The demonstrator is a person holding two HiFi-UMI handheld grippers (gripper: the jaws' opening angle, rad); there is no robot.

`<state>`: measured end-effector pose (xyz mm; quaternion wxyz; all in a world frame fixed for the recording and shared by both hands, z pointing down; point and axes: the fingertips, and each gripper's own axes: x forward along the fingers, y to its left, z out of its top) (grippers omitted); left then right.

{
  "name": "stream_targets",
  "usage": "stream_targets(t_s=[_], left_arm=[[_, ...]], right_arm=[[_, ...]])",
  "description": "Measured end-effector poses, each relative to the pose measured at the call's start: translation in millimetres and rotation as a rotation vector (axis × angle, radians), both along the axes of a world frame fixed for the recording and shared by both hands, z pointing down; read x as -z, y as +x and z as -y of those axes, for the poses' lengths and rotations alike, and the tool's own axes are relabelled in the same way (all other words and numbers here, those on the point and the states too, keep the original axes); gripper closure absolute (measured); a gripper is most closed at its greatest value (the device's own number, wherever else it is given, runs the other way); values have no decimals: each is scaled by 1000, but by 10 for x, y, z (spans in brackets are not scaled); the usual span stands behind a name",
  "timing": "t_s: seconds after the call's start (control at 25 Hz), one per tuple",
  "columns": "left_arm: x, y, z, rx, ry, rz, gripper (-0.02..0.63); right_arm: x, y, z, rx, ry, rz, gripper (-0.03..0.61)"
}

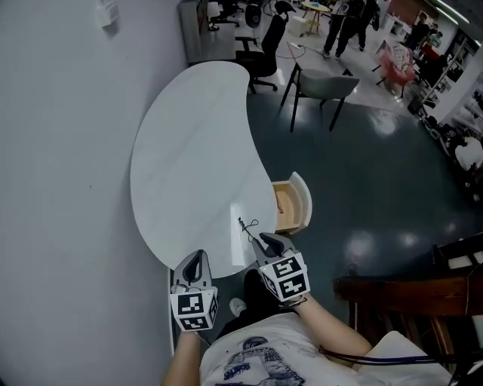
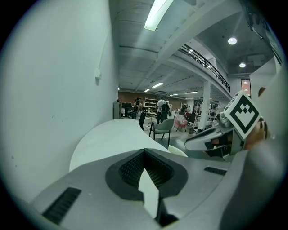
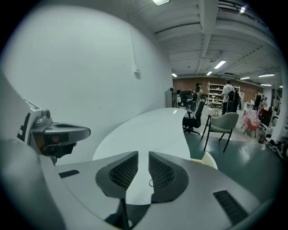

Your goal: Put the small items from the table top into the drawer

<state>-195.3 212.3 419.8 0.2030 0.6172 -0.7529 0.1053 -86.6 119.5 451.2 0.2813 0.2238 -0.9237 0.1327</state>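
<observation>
Nearest, the left gripper (image 1: 195, 265) hangs at the table's near edge with its ribbed dark pads (image 2: 130, 170) brought together at the tips and nothing caught in them. Beside it the right gripper (image 1: 266, 241) reaches over the same edge, its jaws a narrow slit apart and bare. Through that slit shows the thin black looped wire piece (image 3: 150, 183), which lies on the table just ahead of the right gripper's tips (image 1: 247, 225); whether it touches them cannot be told. The white kidney-shaped table top (image 1: 192, 151) carries nothing else that can be made out, and its left side lies against the plain pale wall (image 1: 60, 151). At its right edge, a little beyond the wire piece, the small drawer with a rounded white front and light wood inside (image 1: 293, 202) stands pulled out over the dark glossy floor (image 1: 377, 181). Farther off stand a grey armchair on thin black legs (image 1: 321, 85) and a black office chair (image 1: 264, 49), with people (image 1: 346, 22) among shelves behind.
</observation>
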Motion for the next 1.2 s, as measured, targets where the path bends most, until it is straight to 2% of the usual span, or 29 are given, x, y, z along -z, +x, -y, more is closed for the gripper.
stream_targets(t_s=[0.4,0.84,1.2], left_arm=[[-450,-246,423,1,-88,-28,594],[-862,-482,863,2,-148,-61,594],[-1072,-642,1043,12,-186,-94,594]], right_arm=[[-701,-312,349,45,-103,-75,468],[-1339,-608,639,97,-165,-168,466],[-1616,-704,705,135,-210,-262,468]])
